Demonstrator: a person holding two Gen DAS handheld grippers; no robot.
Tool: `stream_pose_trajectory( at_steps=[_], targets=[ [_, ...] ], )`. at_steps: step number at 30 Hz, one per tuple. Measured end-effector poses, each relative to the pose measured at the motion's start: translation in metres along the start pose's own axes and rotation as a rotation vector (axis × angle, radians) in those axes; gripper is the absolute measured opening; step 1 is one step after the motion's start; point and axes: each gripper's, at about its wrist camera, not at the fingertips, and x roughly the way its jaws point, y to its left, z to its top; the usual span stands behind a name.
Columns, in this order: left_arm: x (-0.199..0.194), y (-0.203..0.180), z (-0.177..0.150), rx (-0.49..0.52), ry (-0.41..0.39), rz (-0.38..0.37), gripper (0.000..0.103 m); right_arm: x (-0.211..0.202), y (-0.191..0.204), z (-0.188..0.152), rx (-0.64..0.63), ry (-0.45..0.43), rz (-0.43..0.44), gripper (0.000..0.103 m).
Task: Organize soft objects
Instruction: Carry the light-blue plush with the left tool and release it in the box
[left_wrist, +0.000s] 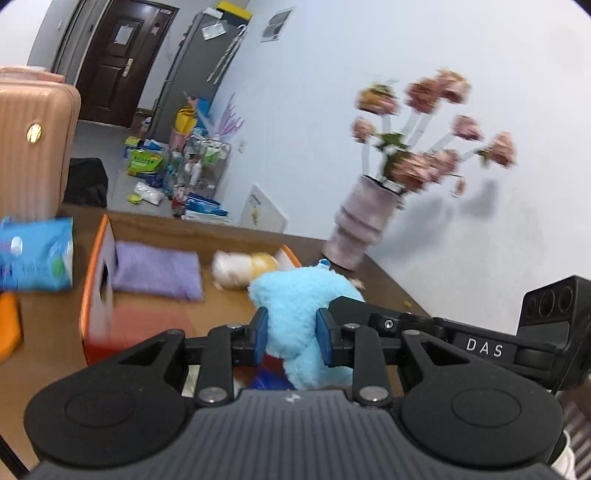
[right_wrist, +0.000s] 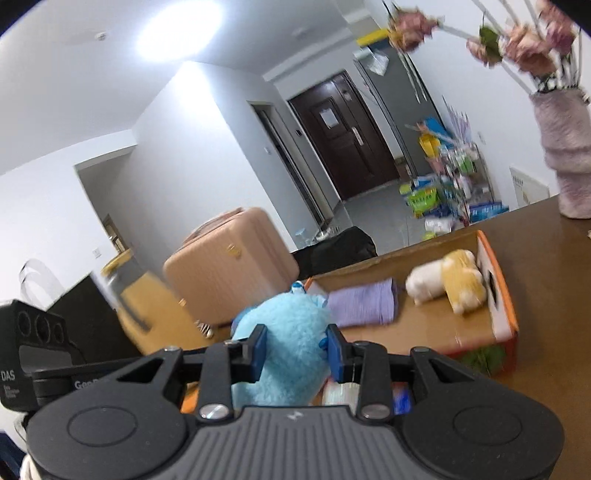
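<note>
Both grippers pinch the same light blue plush toy (left_wrist: 303, 314): the left gripper (left_wrist: 291, 336) has its blue fingers pressed into the toy's sides, and the right gripper (right_wrist: 296, 352) squeezes it likewise, holding it above the brown table (right_wrist: 546, 236). Just beyond the toy lies an open cardboard box (right_wrist: 495, 295) with orange edges. Inside it a folded purple cloth (left_wrist: 159, 271) lies flat near a cream and yellow plush (right_wrist: 448, 282) at the other end.

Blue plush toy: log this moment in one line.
left gripper: shut on blue plush toy | right gripper: shut on it | cardboard box: holds purple cloth, cream plush
</note>
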Motion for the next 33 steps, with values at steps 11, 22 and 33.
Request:
stream_pose_trajectory(
  at_steps=[11, 22, 33],
  targets=[
    [0.124, 0.112, 0.038, 0.051, 0.125, 0.297, 0.026, 0.220, -0.054, 0.040, 0.092, 0.286, -0.073, 0.031],
    [0.139, 0.110, 0.004, 0.283, 0.155, 0.426, 0.031, 0.296, -0.048, 0.021, -0.014, 0.540, -0.152, 0.042],
    [0.062, 0.084, 0.021, 0.215, 0.068, 0.434, 0.052, 0.183, -0.025, 0.062, -0.126, 0.408, -0.246, 0.058]
  ],
)
